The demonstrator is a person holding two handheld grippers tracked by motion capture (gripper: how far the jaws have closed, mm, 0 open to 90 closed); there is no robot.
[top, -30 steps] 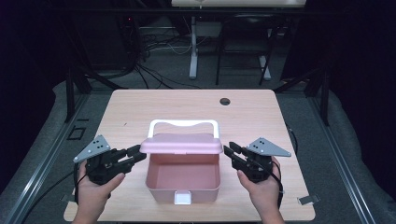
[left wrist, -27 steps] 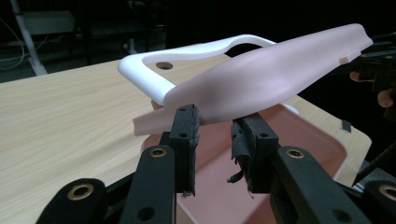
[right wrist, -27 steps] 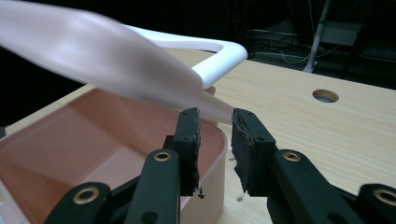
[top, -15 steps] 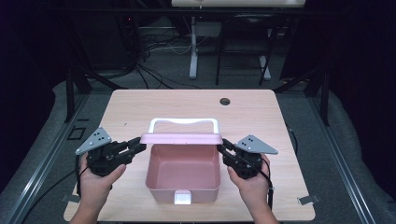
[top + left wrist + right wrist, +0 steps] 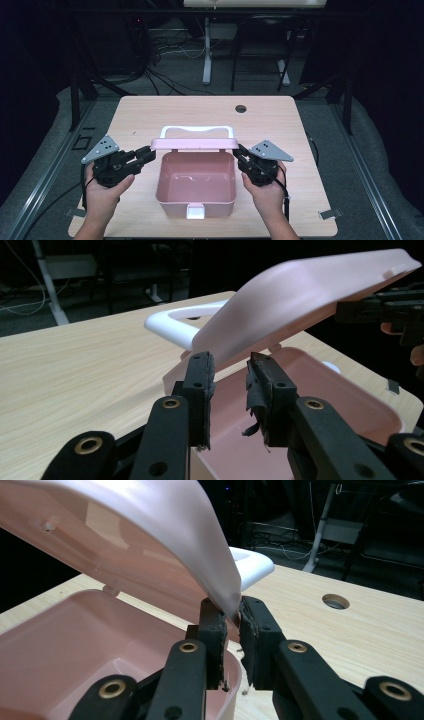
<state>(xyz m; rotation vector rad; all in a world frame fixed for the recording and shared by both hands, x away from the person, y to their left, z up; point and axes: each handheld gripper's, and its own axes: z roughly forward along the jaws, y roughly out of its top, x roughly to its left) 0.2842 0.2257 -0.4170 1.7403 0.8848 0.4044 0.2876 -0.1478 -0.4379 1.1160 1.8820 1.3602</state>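
Center frame: right gripper (image 5: 230, 617) jaws just narrowed, pinching pink plastic box lid (image 5: 195, 144), propping it open; left gripper (image 5: 230, 372) jaws part-open, empty.

The raised pink plastic lid (image 5: 195, 144) overhangs the rear of the open pink plastic box (image 5: 197, 200), blocking entry from behind. The white handle (image 5: 196, 131) juts behind it. The light wooden tabletop (image 5: 150, 112) beyond and beside lies open.
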